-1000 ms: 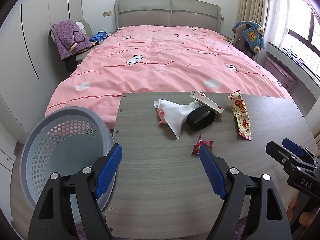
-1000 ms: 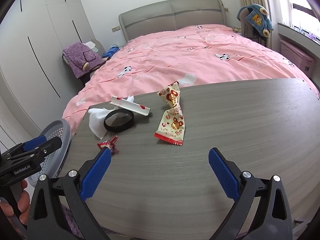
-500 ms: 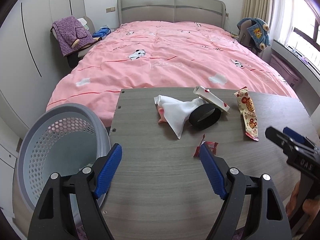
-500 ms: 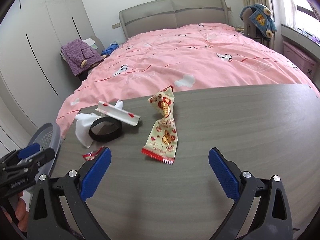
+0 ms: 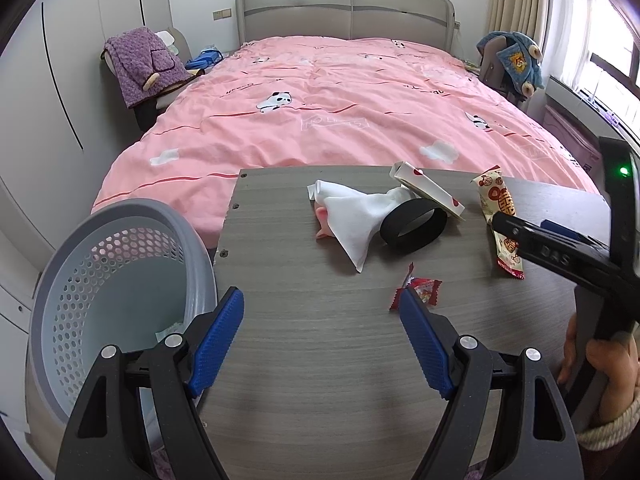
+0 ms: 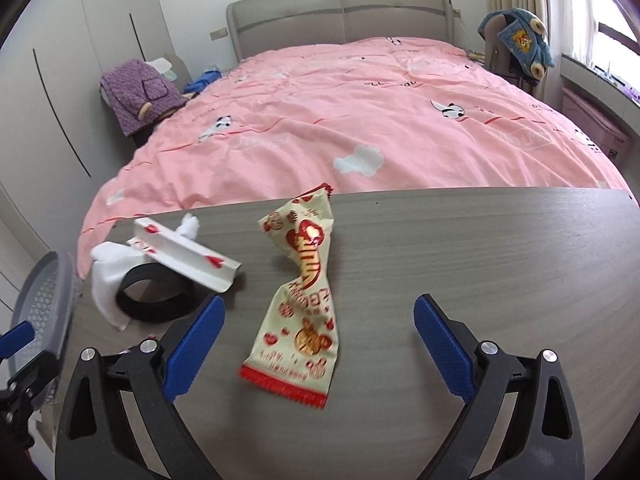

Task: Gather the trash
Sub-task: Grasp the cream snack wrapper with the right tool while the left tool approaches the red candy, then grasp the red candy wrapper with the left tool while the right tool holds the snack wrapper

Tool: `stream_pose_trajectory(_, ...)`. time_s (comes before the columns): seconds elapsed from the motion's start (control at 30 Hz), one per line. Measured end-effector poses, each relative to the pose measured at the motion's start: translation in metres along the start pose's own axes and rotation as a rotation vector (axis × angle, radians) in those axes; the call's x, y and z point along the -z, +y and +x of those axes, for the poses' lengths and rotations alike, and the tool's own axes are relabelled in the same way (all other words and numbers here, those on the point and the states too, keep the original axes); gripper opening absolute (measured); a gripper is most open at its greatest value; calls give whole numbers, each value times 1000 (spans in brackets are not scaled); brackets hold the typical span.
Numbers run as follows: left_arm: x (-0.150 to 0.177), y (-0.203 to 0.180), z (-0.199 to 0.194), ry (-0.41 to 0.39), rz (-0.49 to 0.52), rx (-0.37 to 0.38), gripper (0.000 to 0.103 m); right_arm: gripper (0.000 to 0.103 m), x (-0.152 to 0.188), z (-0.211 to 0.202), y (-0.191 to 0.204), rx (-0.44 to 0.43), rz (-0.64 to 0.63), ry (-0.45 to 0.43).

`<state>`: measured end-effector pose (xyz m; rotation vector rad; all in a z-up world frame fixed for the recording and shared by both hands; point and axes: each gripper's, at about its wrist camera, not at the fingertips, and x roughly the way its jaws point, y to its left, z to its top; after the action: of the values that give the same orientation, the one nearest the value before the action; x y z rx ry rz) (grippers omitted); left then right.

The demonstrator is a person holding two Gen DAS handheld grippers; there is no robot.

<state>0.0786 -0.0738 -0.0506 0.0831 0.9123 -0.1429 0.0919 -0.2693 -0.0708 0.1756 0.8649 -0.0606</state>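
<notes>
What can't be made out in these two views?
- Small red wrapper: partly behind the left tongs' finger in the left view; almost fully hidden in the right view.
- Basket: floor mostly covered by the left tongs; contents unclear.
- Tissue: something pink beneath, unidentifiable.
- Snack bag print: too small.
</notes>
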Motion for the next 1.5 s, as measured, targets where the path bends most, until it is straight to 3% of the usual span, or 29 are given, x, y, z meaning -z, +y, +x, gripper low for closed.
stream_pose_trajectory(0.17, 1, 1, 4, 8, -2, 2, 76, 83, -2, 11, 1, 23, -13, 28)
stream_pose_trajectory(0.37, 1, 1, 5, 7, -6, 7, 76, 65, 1, 16, 5, 31, -34, 41)
stream_pose_trajectory(0.53, 2, -3, 6, 12, 5, 13, 76, 39, 3, 13, 4, 29, -32, 29)
stream_pose_trajectory(1.03, 7, -31, 8, 22, 69, 42, 76, 39, 25, -26, -12, -51, 42, -10)
stream_pose_trajectory(1.5, 3, -59, 45, 64, 83, 57, 76, 39, 46, -50, -33, -98, 123, -29)
